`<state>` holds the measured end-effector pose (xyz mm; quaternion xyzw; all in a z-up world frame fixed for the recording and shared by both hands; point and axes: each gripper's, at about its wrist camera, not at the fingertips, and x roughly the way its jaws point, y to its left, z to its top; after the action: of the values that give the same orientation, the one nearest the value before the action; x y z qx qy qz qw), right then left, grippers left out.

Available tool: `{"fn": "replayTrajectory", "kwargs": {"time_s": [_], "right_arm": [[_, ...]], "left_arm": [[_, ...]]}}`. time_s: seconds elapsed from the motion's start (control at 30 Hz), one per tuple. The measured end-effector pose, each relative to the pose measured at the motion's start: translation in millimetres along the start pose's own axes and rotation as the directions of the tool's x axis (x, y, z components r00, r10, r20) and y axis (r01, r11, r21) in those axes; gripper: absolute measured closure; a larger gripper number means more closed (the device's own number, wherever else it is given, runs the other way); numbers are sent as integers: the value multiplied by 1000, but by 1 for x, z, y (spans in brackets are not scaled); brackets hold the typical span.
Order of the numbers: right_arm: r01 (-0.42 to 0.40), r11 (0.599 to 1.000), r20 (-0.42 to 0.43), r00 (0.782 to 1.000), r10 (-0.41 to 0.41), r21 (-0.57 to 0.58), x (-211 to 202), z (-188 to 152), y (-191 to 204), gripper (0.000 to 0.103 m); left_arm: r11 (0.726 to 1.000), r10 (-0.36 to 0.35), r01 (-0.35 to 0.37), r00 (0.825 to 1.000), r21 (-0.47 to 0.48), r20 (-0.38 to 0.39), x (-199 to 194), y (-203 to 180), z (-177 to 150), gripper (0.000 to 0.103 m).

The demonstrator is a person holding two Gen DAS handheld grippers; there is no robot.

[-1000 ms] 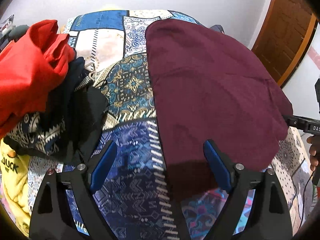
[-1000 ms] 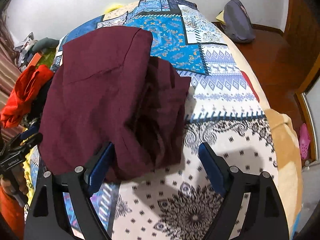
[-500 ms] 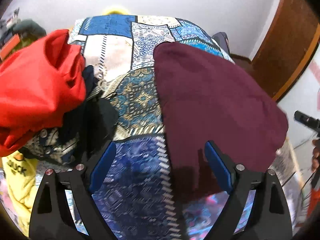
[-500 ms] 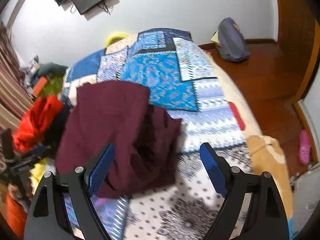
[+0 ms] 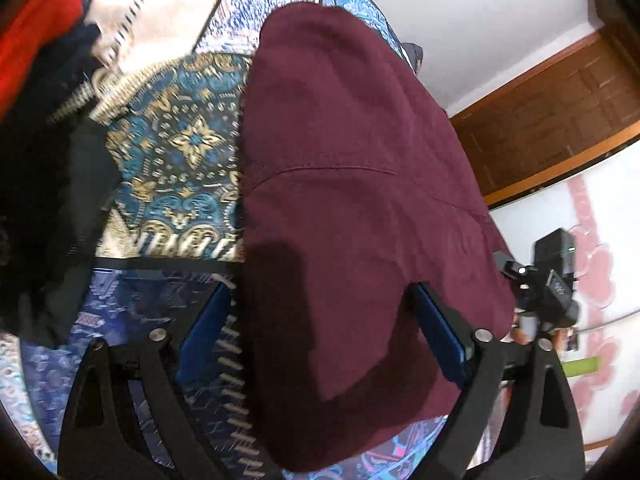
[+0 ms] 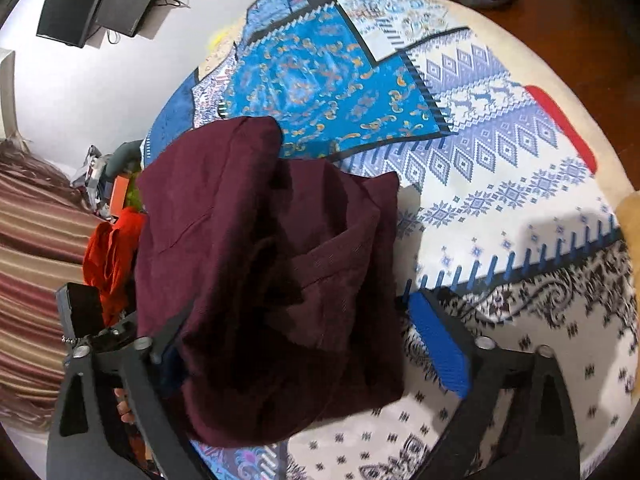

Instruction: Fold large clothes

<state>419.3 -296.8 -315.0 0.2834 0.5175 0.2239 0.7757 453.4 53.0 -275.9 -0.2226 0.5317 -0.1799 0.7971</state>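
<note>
A large maroon garment [image 5: 344, 200] lies folded on the patterned bedspread [image 5: 176, 152]. It also shows in the right wrist view [image 6: 256, 264], bunched with folds on its right side. My left gripper [image 5: 320, 332] is open, its jaws astride the garment's near left edge, just above it. My right gripper [image 6: 296, 344] is open over the garment's near end; its left finger is partly hidden by the cloth. Neither gripper holds anything.
A pile of red [image 5: 36, 20] and black clothes [image 5: 44, 184] lies at the left of the bed. The bedspread's white and blue part [image 6: 500, 184] stretches to the right. A wooden door [image 5: 560, 112] and the bed's edge [image 6: 592, 128] are at the right.
Both grippers have moved closer to and lower over the maroon garment's near end. Both stayed open.
</note>
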Motion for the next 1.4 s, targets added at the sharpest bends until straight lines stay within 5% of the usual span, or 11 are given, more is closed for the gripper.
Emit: {"fn": "replayTrajectory", "kwargs": {"time_s": [0.2,0.43,0.6,0.77,1.0,1.27,1.4], "right_arm": [[-111,991,-58,992,116,81,21,11,-5,1],[-123,990,-95,987,129,62,17,11,-4,7],[-129,991,-93,987,130,18,3,8,8,42],[-81,996,-69,994,79,-24,-11,4,25,58],[-70,992,-14,998,69,-101,-44,4,72,64],[-79,968,85,991,101,-236,-84,8,159,65],[-105,947,116,983,146,-303,-87,13,215,64]], "left_arm": [[994,-92,90,995,-68,-28,19,9,10,3],[991,-112,109,993,-77,-44,28,6,19,1],[991,-129,128,991,-42,-30,27,-9,23,19],[994,-111,111,994,-13,0,12,-19,17,41],[987,-134,128,989,101,55,-42,-60,19,57],[968,-157,112,969,224,192,-139,-91,21,58],[966,-159,94,950,240,268,-201,-77,29,58]]}}
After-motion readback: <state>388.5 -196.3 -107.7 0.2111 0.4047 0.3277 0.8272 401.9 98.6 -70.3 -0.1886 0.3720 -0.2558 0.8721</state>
